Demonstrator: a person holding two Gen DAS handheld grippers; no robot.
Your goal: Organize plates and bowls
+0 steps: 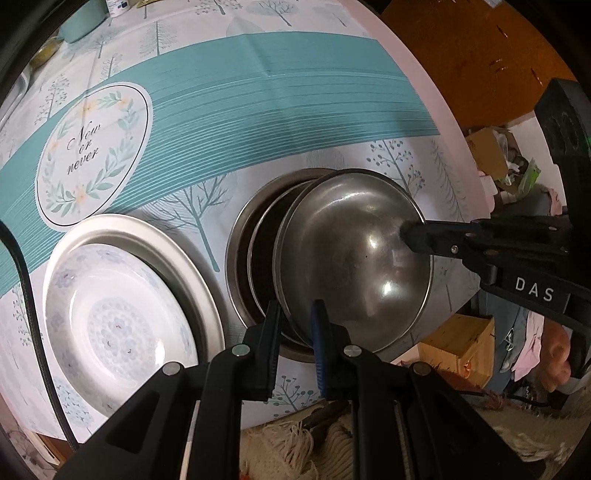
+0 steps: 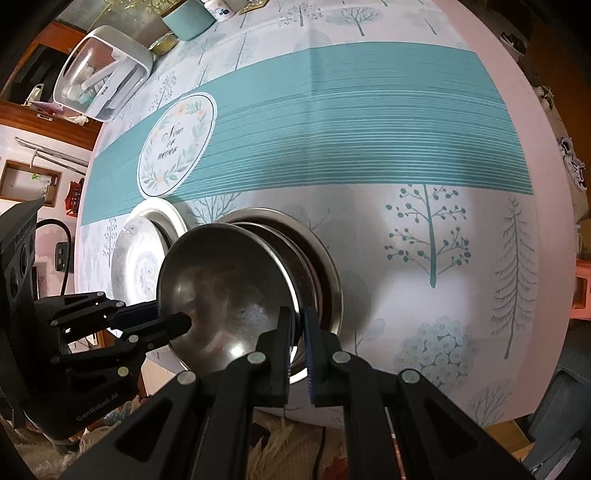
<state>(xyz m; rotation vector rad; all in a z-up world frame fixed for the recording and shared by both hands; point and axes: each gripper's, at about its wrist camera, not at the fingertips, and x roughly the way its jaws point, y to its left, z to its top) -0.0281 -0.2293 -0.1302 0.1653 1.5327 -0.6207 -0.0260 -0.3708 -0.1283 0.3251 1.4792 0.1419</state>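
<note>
Grippers pinch 1 steel bowl [image 1: 354, 258] at opposite rims: left gripper [image 1: 295, 332] and right gripper [image 2: 295, 339] both clamp it. Bowl hangs over stacked steel bowls [image 1: 240, 258], beside a floral plate [image 1: 110, 317].

Left tool [image 1: 295, 325] and right tool [image 2: 295, 334], angled steeply down, jaws clamped

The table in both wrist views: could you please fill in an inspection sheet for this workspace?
Surface: tablecloth with tree print and a teal band.
Job's things: steel bowl held over nested steel bowls; patterned plate in a steel plate.
Clutter: clear box, teal cup at the far edge.
Grippers: left gripper and right gripper, each shut on the bowl's rim.
Cables: black cable over the tablecloth's left side.
Surroundings: cardboard boxes, fringed rug below.
</note>
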